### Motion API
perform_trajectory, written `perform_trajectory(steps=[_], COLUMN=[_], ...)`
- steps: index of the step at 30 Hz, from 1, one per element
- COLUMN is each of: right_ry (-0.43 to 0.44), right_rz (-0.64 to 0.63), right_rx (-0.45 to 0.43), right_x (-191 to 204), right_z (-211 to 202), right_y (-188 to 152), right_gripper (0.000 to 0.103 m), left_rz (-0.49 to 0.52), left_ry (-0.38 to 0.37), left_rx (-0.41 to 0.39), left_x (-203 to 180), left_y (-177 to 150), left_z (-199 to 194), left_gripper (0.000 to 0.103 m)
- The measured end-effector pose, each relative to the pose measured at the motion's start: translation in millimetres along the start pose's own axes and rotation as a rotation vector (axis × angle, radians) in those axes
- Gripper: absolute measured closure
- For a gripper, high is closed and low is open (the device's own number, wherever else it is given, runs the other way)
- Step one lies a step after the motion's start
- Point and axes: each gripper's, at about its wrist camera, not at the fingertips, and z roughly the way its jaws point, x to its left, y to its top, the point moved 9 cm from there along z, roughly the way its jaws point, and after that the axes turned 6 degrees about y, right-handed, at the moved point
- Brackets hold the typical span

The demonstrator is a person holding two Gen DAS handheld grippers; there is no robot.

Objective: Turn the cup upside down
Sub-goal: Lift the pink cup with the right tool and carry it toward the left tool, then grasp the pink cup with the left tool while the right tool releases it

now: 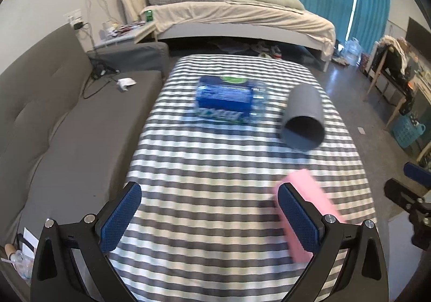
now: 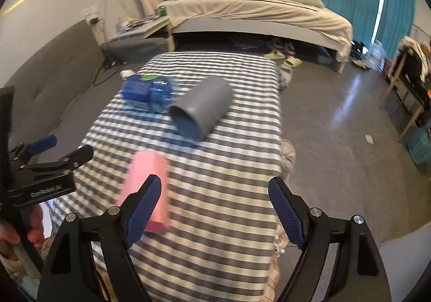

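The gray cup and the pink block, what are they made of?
The gray cup looks like plastic: smooth, matte, one even color, with a thin rim at its open mouth. The pink block could be foam or a sponge, going by its soft, dull surface, but it is too blurred to be sure.

A worktop (image 1: 215, 221) draped in grey-and-white checked cloth carries three things. A grey cup (image 1: 303, 119) lies on its side, mouth toward the cameras. A pink block (image 1: 309, 194) rests nearer. Farther back sits a blue packet (image 1: 225, 98), perhaps tissues; it is blurred.
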Motion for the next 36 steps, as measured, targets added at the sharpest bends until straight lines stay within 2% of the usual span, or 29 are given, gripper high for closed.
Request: perform_trajectory(steps=[8,15,20,24,25,26,27,31,36], right_ry=[-0.013,-0.042,-0.041,-0.041,-0.039,-0.038,-0.037,-0.033,-0.033], right_rz=[0.053,0.058,0.072,0.083,0.085,0.085,0.084,0.072,0.065], right_rx=[-0.002,-0.004,0.010,0.018,0.020,0.022,0.023,0.020,0.021], right_x=[-34.4,-49.0,-52.3,-55.2,-55.0,-54.7,-53.5,-46.3,-40.7], right_z=[0.2,0.9,5.7,8.9,9.6,10.0,10.9,11.8,12.8], right_y=[-12.6,-15.2,-18.9,-20.0,-20.1,-20.0,-19.9,-17.4,-17.3], right_gripper=[0.021,0.021,0.021,0.021,0.021,0.021,0.021,0.021,0.021], left_rz=[0.075,0.103,0.095,0.094,0.092,0.084,0.075,0.064,0.071], left_ry=[-0.076,-0.104,-0.123,-0.130,-0.142,-0.155,-0.174,-0.207,-0.234], left_rx=[0.032,0.141,0.259,0.345,0.365,0.386,0.402,0.388,0.280], left_x=[-60.7,-91.7,-102.4,-104.1,-105.2,-105.3,-106.2,-104.3,-96.3], left_y=[4.2,-2.2,-13.6,-27.0,-30.9,-34.8,-37.3,-34.2,-14.3], left_z=[-9.0,9.5,32.7,45.7,48.0,49.9,49.7,43.8,23.9], left_gripper=[0.000,0.000,0.011,0.013,0.018,0.029,0.030,0.036,0.038])
